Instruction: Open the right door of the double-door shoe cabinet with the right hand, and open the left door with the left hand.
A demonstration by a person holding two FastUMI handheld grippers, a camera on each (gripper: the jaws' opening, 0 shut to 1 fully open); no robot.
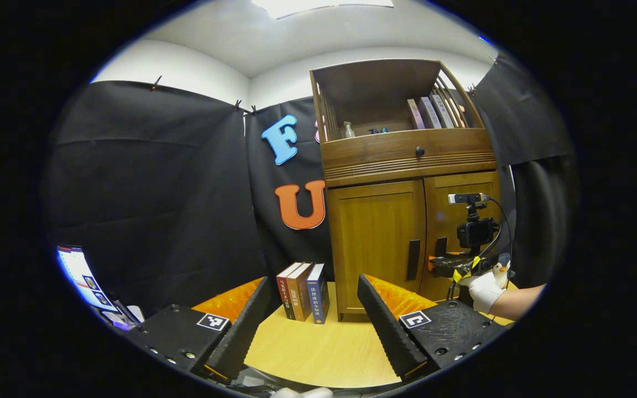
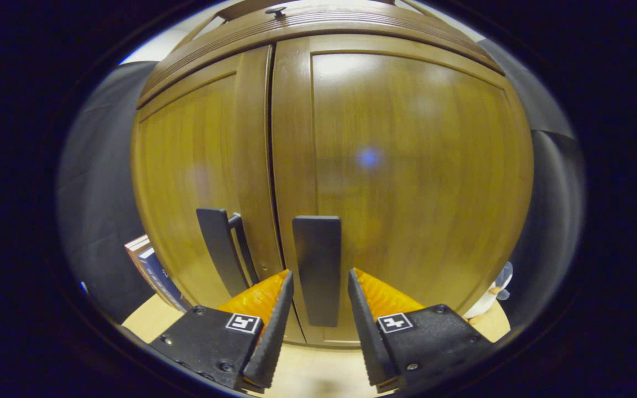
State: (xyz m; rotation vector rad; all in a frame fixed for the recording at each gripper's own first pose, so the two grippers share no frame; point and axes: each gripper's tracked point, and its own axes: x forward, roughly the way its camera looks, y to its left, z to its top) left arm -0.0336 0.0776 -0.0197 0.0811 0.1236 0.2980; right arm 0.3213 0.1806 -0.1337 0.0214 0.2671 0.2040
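The brown wooden double-door shoe cabinet (image 1: 407,221) stands on the pale wood counter (image 1: 318,354), w/ both doors shut. Each door has a flat black bar handle near the middle seam, so each one can be pulled out from the centre.

In the right gripper view, the right door (image 2: 407,166) is very close. Its flat black right handle (image 2: 317,265) sits between the jaws of the right gripper (image 2: 318,309). The jaws are spread, one on each side of the handle, w/ a small gap both sides, so not pinching yet. I think the gripper is held low & straight at the handle so it can close on it & pull. The left handle (image 2: 220,249) on the left door (image 2: 197,182) is just beside, on the other side of the seam.

In the left gripper view, the left gripper (image 1: 313,326) is well back from the cabinet. Its jaws are spread wide & hold nothing. It looks like it waits for its turn. Farther off, a white-gloved hand (image 1: 486,290) holds the other gripper at the doors.

Three upright books (image 1: 304,290) stand on the counter just beside the cabinet's left side. A small white toy bird (image 2: 492,293) sits by its right side.
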